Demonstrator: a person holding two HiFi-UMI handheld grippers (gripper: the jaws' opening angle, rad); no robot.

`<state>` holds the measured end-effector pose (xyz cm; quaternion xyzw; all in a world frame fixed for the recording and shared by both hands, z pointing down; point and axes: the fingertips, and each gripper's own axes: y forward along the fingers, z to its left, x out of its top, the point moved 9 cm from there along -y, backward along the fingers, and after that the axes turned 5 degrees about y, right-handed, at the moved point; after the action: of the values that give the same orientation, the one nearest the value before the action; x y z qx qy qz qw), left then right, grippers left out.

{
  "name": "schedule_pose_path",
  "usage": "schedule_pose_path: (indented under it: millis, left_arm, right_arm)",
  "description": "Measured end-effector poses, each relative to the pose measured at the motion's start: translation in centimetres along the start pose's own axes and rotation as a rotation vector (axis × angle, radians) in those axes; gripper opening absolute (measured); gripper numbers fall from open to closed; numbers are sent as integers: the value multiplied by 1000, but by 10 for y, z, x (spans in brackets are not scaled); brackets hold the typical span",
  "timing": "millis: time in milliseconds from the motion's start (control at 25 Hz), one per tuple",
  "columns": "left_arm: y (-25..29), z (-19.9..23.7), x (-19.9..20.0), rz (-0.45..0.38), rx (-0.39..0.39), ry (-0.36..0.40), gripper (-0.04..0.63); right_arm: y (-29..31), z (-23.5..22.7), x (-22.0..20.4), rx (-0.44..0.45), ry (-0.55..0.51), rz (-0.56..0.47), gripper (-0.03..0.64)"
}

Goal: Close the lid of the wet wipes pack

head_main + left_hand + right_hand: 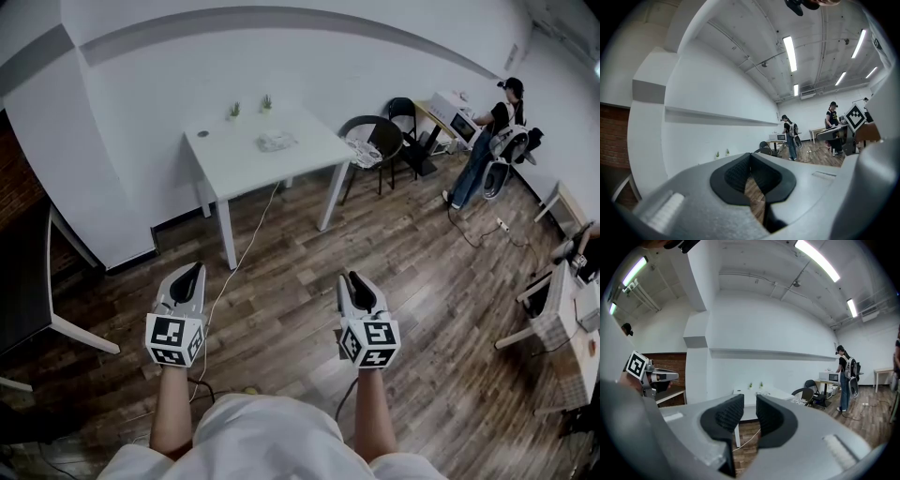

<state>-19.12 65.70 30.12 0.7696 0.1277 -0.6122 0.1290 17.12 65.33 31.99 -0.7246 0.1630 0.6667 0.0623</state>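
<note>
Head view. The left gripper and right gripper are held side by side above the wood floor, both pointing toward 12 o'clock. In its own view the left gripper has its jaw tips touching, with nothing between them. The right gripper has its jaws a narrow gap apart, also empty. The wet wipes pack lies on the white table, well apart from both grippers at 12 o'clock; its lid is too small to make out. Two small plants stand at the table's far edge. A chair stands at the table's 3 o'clock.
</note>
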Motion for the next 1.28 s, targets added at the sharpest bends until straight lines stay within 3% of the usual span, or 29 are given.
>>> schedule_pose_path:
  millis: [600,920,1280]
  left_arm:
    - [22,43,-25,9,-53,-13,9]
    - [73,56,-38,27,-74,-10,9]
    - [165,63,-47,52,-83,-5,9]
  right_arm:
    - [36,26,-7,-45,-3,3,87]
    - [81,7,-9,-56,8,7,87]
    - [158,-44,-6,-58,20,23,87]
